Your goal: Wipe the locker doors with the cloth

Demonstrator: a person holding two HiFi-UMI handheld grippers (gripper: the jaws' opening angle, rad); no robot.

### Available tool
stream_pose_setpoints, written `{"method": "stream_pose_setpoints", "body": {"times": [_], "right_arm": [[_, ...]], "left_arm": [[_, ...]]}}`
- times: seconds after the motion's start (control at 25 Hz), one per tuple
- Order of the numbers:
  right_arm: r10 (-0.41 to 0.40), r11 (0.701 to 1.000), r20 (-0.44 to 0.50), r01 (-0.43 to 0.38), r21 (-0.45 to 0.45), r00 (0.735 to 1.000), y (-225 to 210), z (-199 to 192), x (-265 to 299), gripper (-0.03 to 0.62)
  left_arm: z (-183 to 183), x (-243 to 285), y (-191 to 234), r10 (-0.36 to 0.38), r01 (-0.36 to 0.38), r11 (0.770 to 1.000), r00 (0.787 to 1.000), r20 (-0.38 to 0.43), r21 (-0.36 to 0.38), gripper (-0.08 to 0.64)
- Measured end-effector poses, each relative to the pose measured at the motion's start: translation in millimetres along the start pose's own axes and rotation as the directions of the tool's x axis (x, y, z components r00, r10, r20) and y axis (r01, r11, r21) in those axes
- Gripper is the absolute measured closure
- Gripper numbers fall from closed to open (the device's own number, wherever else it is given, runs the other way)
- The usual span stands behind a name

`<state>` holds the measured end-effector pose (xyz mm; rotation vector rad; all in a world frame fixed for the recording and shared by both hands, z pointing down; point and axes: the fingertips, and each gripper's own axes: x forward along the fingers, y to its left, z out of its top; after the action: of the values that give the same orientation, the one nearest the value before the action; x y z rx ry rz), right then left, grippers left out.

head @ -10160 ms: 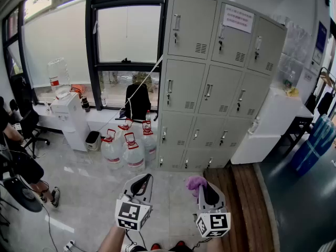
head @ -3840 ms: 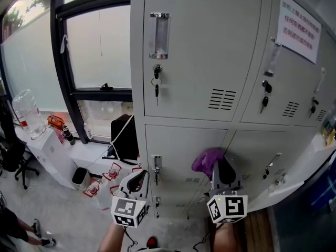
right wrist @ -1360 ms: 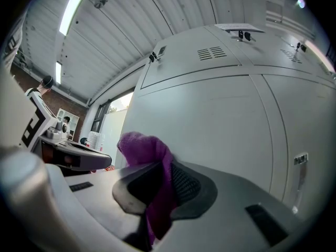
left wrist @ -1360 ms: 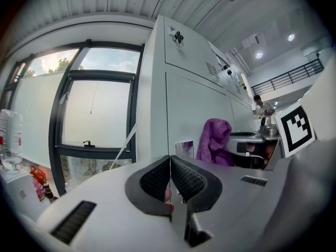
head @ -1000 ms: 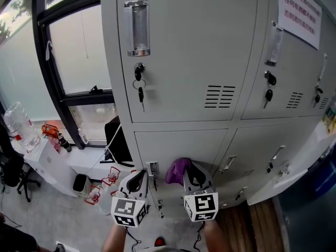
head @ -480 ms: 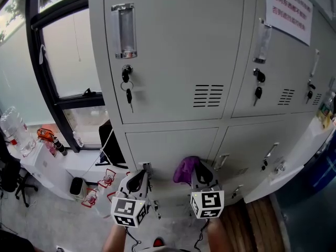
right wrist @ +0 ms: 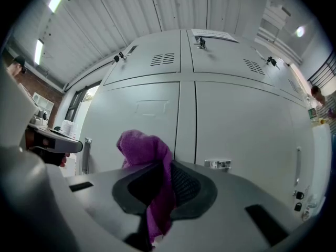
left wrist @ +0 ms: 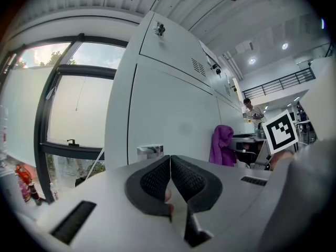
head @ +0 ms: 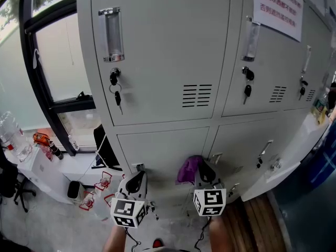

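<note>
Cloth (right wrist: 143, 145) in right gripper (right wrist: 167, 168) hides jaws' gap.

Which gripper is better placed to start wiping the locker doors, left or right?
Right, probably: the right gripper is shut on the purple cloth, facing a locker door. The left gripper is shut, empty.

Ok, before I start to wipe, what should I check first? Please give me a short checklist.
1. Cloth held by right gripper: ok, jaws shut on it.
2. Left gripper free: ok, jaws together, nothing between.
3. Cloth touching the door: cannot tell.
4. Doors closed: ok, all in view look shut.
5. Surface free of snags: not ok, keys hang from the upper lock and may catch the cloth.
</note>
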<state>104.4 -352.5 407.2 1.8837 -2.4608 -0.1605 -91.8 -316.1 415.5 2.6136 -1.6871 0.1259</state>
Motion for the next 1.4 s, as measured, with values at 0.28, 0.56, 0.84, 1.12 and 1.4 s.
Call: {"method": "stream_pose_setpoints", "body": {"times": [0.28, 0.56, 0.84, 1.12, 1.4], "right_arm": [[-0.014, 1.0, -0.004, 0.014, -0.002, 1.0, -6.9, -2.0, -1.3, 0.533], [0.001, 1.0, -0.008, -0.001, 0.007, 1.0, -6.0, -1.0, -0.8, 0.534], [0.04, 0.998, 0.022, -0.041, 0.049, 0.999, 3.3, -0.8, -18.7, 0.534], [0.105, 0.993, 0.041, -0.107, 0.049, 0.994, 28.1, 3.3, -40.2, 0.534], [0.189, 0.979, 0.045, -0.192, 0.075, 0.981, 62.7, -6.4, -53.6, 0.534]], "left_arm": [[1.6, -0.7, -3.7, -0.004, 0.004, 1.0, 1.0, 0.0, 0.005, 0.535], [2.1, -6.9, -4.1, 0.007, -0.007, 1.0, 1.0, 0.004, -0.001, 0.535], [-1.6, -15.5, -7.7, 0.021, -0.021, 1.0, 1.0, -0.001, 0.002, 0.535], [-8.2, -28.1, -7.5, 0.052, -0.052, 0.999, 0.999, -0.016, -0.001, 0.535], [-23.1, -42.6, -3.7, 0.088, -0.089, 0.996, 0.995, -0.041, -0.012, 0.535]]}}
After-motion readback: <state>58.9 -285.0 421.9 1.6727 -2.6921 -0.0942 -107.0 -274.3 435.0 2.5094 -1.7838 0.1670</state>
